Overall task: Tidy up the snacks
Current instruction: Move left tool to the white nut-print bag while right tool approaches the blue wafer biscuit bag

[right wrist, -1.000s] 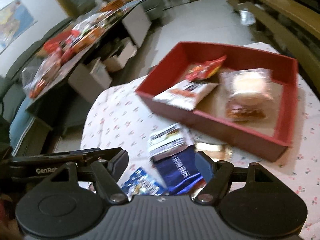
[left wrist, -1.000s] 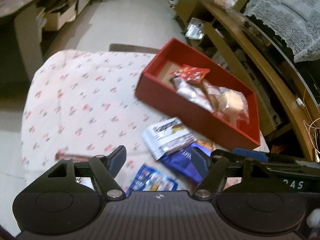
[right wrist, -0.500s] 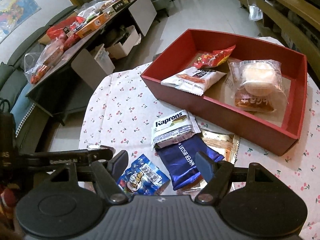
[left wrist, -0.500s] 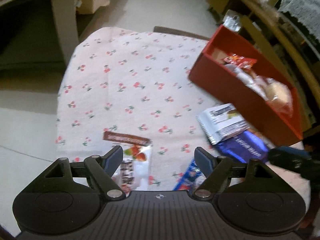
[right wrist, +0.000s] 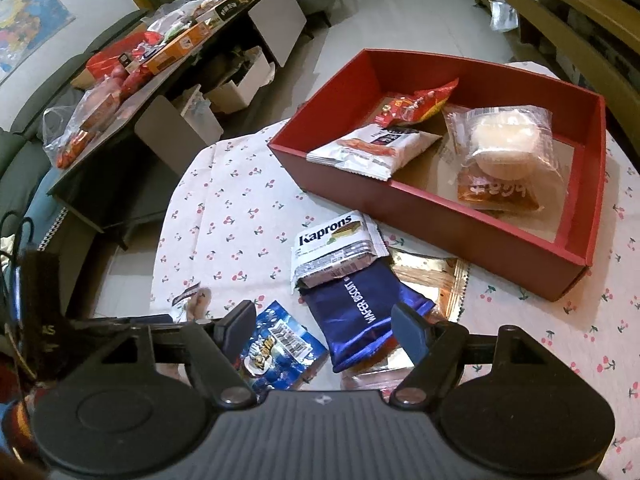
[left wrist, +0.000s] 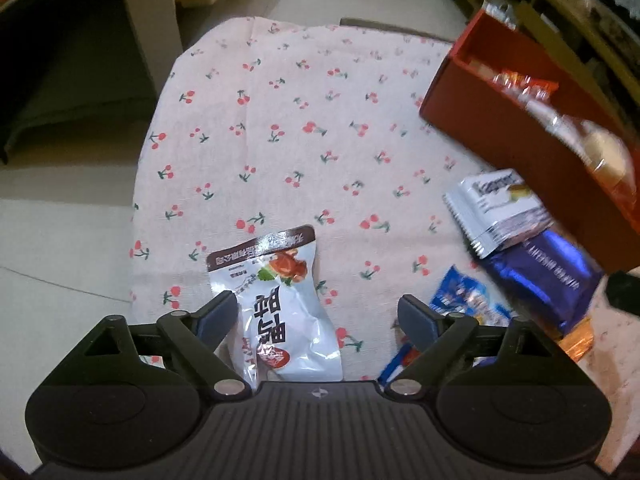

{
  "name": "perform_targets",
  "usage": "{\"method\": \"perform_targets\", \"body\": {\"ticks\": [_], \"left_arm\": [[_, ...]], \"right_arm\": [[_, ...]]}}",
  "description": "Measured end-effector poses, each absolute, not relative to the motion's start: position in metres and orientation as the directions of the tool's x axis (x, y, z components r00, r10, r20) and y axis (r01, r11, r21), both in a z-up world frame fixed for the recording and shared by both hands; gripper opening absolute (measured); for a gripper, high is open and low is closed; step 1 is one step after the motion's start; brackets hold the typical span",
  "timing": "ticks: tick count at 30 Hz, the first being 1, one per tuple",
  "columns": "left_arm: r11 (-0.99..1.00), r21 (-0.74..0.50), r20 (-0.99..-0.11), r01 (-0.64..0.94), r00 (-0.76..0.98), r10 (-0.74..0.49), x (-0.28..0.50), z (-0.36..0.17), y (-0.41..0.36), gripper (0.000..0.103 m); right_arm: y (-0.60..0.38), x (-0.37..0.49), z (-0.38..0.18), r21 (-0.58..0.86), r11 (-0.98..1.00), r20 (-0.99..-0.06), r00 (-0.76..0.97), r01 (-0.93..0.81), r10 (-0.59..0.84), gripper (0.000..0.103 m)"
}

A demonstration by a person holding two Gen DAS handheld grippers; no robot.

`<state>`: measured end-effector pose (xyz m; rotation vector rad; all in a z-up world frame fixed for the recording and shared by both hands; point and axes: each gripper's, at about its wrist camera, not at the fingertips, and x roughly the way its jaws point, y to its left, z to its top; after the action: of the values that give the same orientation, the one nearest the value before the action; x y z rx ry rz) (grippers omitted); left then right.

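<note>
1. Over the near edge of the cherry-print desk (left wrist: 304, 128): left tool (left wrist: 318, 314) tipped steeply down, jaws wide and just now opening further, straddling the lower half of a white snack pouch (left wrist: 280, 304) without pressing it; left pad just beside the pouch's edge, right pad well clear.
2. Beside it, to the right: right tool (right wrist: 322, 320) angled down less steeply, jaws wide, gripping nothing, poised above a dark blue wafer packet (right wrist: 362, 318) and a small blue candy bag (right wrist: 276, 352).
3. Seen clearly only from the right wrist: red tray (right wrist: 440, 208) interior, with a red packet (right wrist: 416, 104), a white packet (right wrist: 372, 148) and a clear-wrapped round bun (right wrist: 504, 140); "Kaprons" pack (right wrist: 336, 248) overlapping the wafer packet; gold wrapper (right wrist: 436, 276) beneath.
4. Seen in full only from the left wrist: white pouch, flat on the cloth; from the right wrist, merely a corner of it.
</note>
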<state>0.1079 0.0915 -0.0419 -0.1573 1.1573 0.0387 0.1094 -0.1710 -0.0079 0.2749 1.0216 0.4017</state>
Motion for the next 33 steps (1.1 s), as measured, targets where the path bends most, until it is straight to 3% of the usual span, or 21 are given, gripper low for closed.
{"method": "perform_targets", "body": {"ticks": [19, 27, 33], "left_arm": [[0.947, -0.196, -0.907, -0.254, 0.413, -0.077, 0.099, -0.038, 0.106, 0.095], [0.977, -0.074, -0.915, -0.201, 0.402, 0.013, 0.11, -0.049, 0.081, 0.087], [0.993, -0.006, -0.91, -0.121, 0.412, 0.045, 0.104, -0.048, 0.071, 0.069]], "right_arm": [[-0.173, 0.107, -0.007, 0.406, 0.892, -0.767, 0.456, -0.2, 0.451, 0.088], [-0.19, 0.106, -0.01, 0.406, 0.898, -0.771, 0.465, -0.168, 0.435, 0.088], [-0.209, 0.103, -0.019, 0.395, 0.909, -0.79, 0.457, -0.132, 0.41, 0.088]]}}
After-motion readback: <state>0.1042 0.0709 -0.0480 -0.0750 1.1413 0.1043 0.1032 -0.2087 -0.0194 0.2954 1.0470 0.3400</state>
